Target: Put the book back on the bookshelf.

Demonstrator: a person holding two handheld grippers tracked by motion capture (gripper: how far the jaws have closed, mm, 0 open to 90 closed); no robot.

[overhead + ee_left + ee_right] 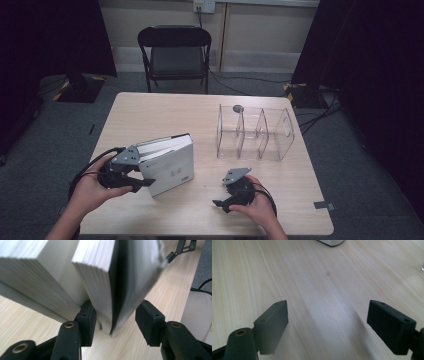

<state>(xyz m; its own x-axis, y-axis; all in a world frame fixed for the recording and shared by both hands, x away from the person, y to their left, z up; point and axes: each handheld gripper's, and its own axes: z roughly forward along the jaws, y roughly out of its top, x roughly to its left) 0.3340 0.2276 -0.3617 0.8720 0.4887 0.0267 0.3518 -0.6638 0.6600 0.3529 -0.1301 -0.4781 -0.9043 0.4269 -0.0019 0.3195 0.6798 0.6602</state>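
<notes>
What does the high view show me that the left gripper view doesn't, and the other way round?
High view: the black folding chair and the clear plastic divided box beyond the work. Left gripper view: the white books with their page edges up close, and the left gripper with its black jaws straddling one book's corner, the right-hand jaw standing clear of the cover. Both: the pale wooden table, the books and the right gripper.

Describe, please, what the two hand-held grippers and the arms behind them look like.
The left hand-held gripper and the right hand-held gripper have black bodies, blocky black jaws with brass-coloured pivots, and a grey three-cornered plate on top. A black cable trails from each. The forearms are bare, with no sleeves.
</notes>
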